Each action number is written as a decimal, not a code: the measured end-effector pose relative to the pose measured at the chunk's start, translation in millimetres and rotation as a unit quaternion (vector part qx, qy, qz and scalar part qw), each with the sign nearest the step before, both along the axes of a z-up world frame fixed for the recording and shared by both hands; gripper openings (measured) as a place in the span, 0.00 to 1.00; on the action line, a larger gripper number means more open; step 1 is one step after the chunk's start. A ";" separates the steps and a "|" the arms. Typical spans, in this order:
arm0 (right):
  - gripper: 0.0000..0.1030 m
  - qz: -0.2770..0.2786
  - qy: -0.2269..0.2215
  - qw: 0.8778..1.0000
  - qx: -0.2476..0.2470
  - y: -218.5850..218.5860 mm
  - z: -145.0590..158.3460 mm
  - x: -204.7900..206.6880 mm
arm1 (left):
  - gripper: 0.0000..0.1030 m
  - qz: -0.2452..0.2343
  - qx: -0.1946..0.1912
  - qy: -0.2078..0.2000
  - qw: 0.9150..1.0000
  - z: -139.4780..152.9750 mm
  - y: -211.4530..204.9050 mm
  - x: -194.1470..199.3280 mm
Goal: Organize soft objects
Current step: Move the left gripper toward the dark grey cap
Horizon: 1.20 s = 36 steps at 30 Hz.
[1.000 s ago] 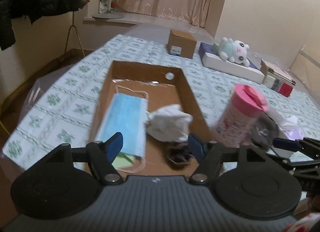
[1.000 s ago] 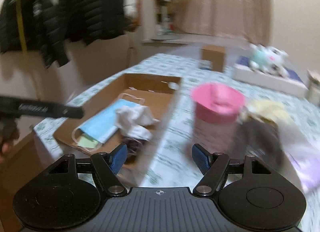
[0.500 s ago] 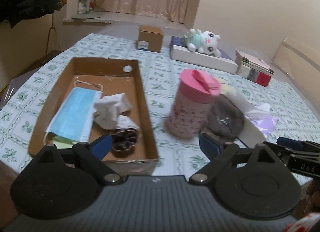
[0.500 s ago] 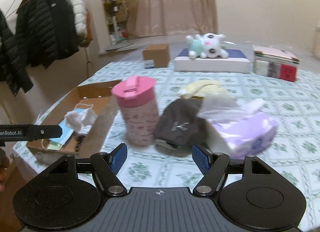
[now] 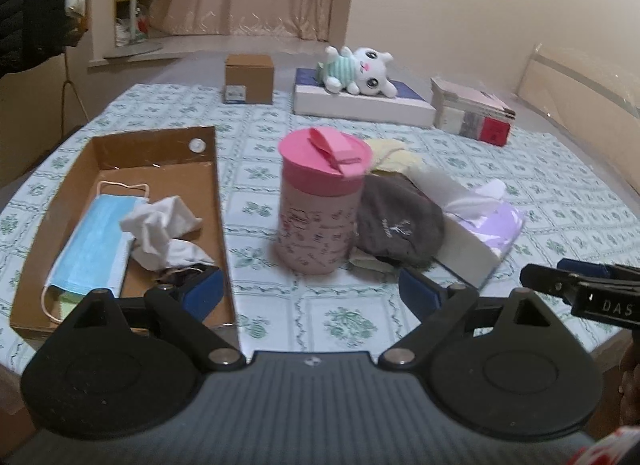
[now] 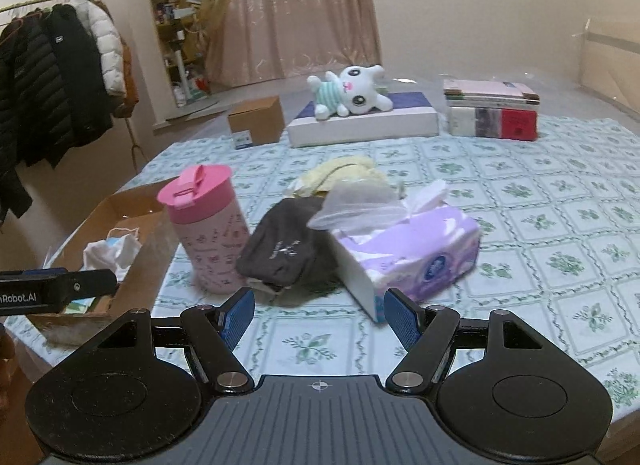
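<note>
A cardboard tray (image 5: 216, 201) on the left holds a blue face mask (image 5: 96, 241), a crumpled white cloth (image 5: 160, 229) and a small dark item (image 5: 176, 275). A dark grey cloth (image 5: 400, 225) (image 6: 288, 249) lies beside a pink lidded cup (image 5: 320, 201) (image 6: 208, 229). A yellow cloth (image 6: 340, 177) lies behind it. A purple tissue pack (image 6: 412, 257) sits to the right. My left gripper (image 5: 312, 293) is open and empty near the table's front edge. My right gripper (image 6: 318, 315) is open and empty in front of the grey cloth.
A plush toy (image 6: 352, 97) lies on a flat white box (image 6: 360, 125) at the back. A small cardboard box (image 6: 256, 121) and stacked books (image 6: 492, 109) stand beside it. Coats (image 6: 52, 85) hang at the left. The table (image 6: 540, 225) has a patterned cloth.
Both grippers have swung to the right, away from the cardboard tray and toward the pink cup, grey cloth and tissue pack. Both stayed open and empty.
</note>
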State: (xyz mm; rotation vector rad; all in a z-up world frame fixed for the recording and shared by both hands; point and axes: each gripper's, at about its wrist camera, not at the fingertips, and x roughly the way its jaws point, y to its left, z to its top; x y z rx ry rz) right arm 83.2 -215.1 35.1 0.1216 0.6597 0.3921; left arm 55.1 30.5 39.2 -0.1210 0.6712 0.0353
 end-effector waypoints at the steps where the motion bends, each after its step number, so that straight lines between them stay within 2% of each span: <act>1: 0.69 -0.003 0.000 1.000 0.001 -2.4 0.0 0.5 | 0.90 -0.004 -0.002 0.004 1.000 -0.7 -1.3 2.3; 29: 0.69 -0.042 0.014 0.999 0.007 -34.5 -9.0 26.6 | 0.89 -0.055 0.014 0.032 0.998 -18.7 -42.2 45.3; 36: 0.69 -0.053 0.008 0.999 0.003 -42.6 -8.6 37.4 | 0.83 -0.089 0.023 0.028 0.995 -25.3 -60.4 63.4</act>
